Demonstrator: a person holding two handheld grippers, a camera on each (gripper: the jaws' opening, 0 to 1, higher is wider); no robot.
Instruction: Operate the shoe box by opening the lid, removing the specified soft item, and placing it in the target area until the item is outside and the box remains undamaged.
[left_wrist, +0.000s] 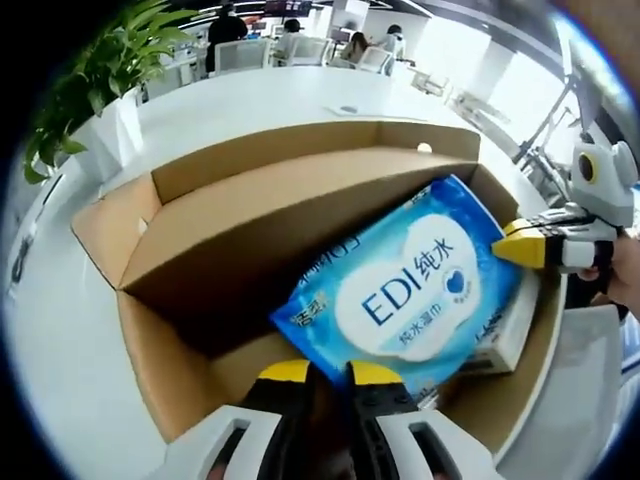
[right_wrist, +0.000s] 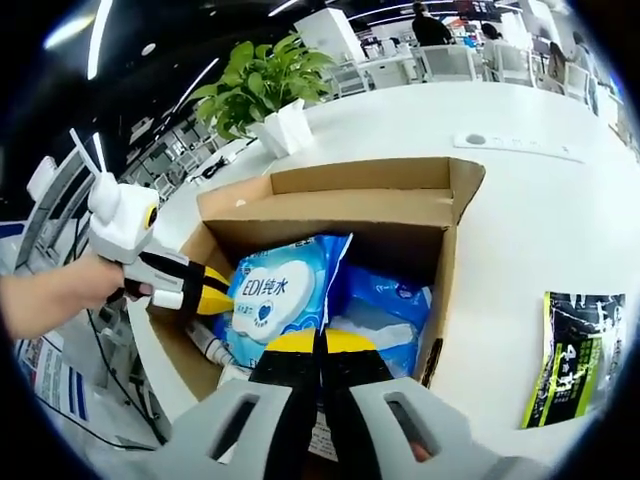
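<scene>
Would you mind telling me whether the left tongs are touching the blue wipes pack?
Touching. In the left gripper view, the left tongs close on the lower edge of the wipes pack.

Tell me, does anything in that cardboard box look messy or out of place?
The blue wipes pack stands tilted in the cardboard box, propped on other items, both grippers at its edges. A black packet lies outside on the white table. No damage shows.

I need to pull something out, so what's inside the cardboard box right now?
Inside the cardboard box, a blue wet-wipes pack lies on top, with a second blue pack beside it and a white carton under it. Whatever lies deeper is covered.
</scene>
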